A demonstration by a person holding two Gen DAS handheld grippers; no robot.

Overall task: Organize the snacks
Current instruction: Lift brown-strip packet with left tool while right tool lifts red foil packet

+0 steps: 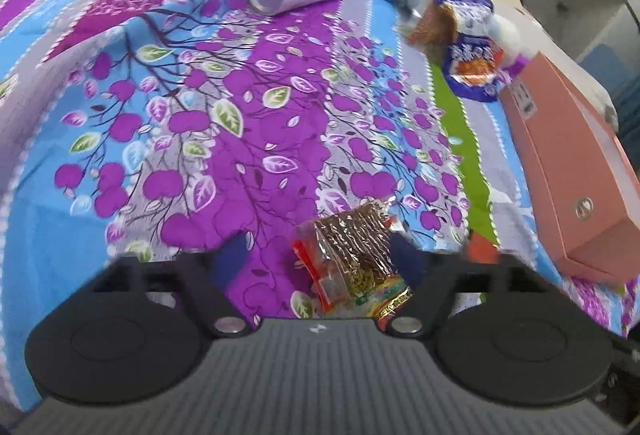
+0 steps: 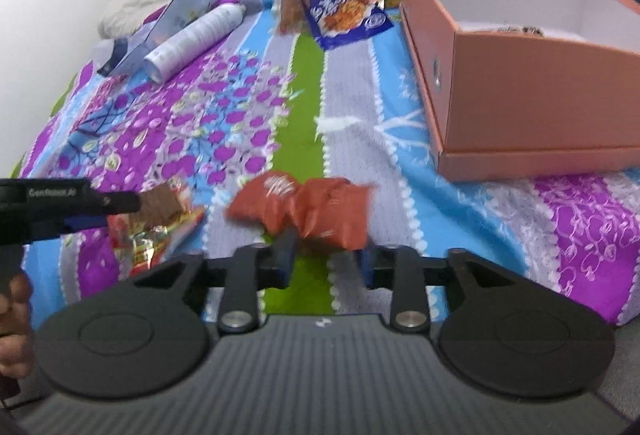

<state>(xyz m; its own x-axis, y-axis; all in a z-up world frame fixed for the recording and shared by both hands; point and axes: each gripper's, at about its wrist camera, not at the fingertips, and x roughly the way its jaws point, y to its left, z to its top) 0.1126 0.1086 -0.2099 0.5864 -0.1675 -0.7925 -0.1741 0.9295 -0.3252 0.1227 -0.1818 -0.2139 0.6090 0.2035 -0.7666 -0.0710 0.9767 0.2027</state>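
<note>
A clear packet of brown noodles (image 1: pixel 352 255) with red and green print lies on the flowered bedspread between the blue fingers of my left gripper (image 1: pixel 320 261). Those jaws stand wide and the pads do not press it. The right wrist view shows the same packet (image 2: pixel 156 223) under my left gripper (image 2: pixel 108 213). A crumpled red snack packet (image 2: pixel 304 209) lies just ahead of the fingertips of my right gripper (image 2: pixel 326 259), which is open and holds nothing. An open pink box (image 2: pixel 520 107) stands to the right, also at the right edge of the left view (image 1: pixel 560 163).
A blue snack bag (image 2: pixel 348 11) and a brown packet (image 2: pixel 288 9) lie at the far end of the bedspread by the box. A white cylinder (image 2: pixel 196 35) and a pale blue pouch (image 2: pixel 180 11) lie far left. A hand (image 2: pixel 12 315) holds the left gripper.
</note>
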